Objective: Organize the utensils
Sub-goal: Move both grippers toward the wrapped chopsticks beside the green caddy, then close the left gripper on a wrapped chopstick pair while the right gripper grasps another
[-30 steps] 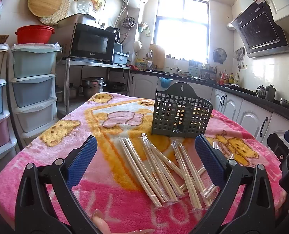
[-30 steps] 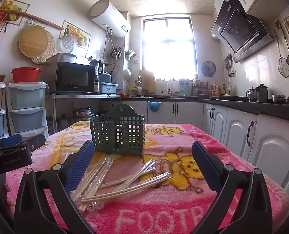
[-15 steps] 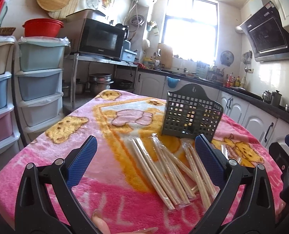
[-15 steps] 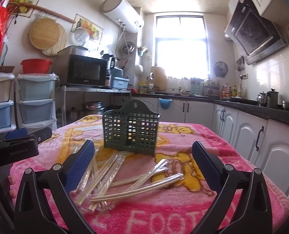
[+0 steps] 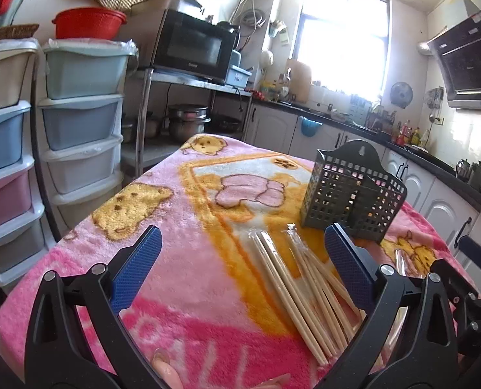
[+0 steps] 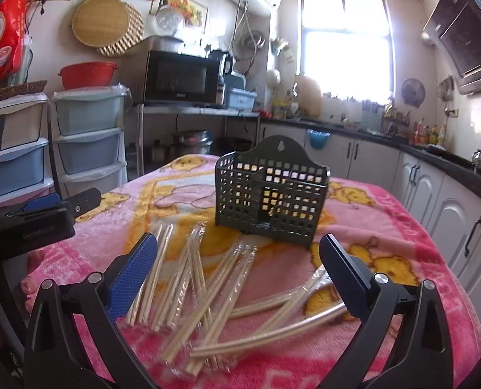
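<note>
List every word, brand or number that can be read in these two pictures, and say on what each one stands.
"GenRobot.AI", faint, on the black body of the left claw.
Chinese characters on the red bag on the wall: too blurred to read.
Brand name on the microwave: too small to read.
Large pink letters on the blanket: cut off by the claws, not readable.
Label on the blue box: too blurred to read.

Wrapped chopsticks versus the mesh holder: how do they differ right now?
The wrapped chopsticks lie flat and scattered on the blanket; the mesh holder stands upright behind them. The chopsticks are pale, the holder dark. Neither is held by the left claw or right claw.
</note>
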The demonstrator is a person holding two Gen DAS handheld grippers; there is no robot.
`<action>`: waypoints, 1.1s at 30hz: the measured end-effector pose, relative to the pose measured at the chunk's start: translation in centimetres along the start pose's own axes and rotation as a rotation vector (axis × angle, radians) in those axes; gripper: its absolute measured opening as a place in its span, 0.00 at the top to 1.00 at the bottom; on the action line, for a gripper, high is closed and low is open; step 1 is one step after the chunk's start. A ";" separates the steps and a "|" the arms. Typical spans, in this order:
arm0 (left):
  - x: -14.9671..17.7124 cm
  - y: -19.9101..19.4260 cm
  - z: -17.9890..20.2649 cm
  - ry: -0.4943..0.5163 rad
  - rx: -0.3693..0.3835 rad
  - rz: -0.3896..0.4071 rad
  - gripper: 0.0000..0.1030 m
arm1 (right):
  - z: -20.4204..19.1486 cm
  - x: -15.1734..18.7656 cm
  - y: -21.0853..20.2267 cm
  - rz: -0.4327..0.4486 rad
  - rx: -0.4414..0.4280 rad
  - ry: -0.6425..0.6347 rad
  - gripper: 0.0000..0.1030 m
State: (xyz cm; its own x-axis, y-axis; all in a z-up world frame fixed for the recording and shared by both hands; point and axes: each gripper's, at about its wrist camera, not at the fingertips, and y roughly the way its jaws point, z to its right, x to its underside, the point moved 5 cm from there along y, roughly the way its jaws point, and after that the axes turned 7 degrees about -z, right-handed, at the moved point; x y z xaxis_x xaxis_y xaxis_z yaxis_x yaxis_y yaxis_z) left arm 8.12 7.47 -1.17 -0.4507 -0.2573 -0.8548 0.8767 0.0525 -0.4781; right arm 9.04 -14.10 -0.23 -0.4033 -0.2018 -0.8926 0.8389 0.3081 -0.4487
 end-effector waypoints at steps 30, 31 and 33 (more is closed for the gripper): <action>-2.4 14.9 -0.3 -0.046 0.105 -0.479 0.27 | 4.1 -0.3 15.6 -0.520 0.025 0.016 0.47; -2.1 15.3 -0.3 -0.056 0.120 -0.502 0.35 | 4.1 -0.2 16.2 -0.539 0.010 0.024 0.48; -1.3 16.2 -0.3 -0.089 0.156 -0.547 0.43 | 4.1 0.2 16.9 -0.571 -0.014 0.041 0.52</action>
State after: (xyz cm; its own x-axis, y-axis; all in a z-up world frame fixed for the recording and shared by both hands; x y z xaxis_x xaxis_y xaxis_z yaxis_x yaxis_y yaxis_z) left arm 22.86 8.99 -7.85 -0.8355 -0.2874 -0.4683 0.5377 -0.2523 -0.8045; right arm 24.70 -12.76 -7.79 -0.8051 -0.3038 -0.5094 0.4792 0.1728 -0.8605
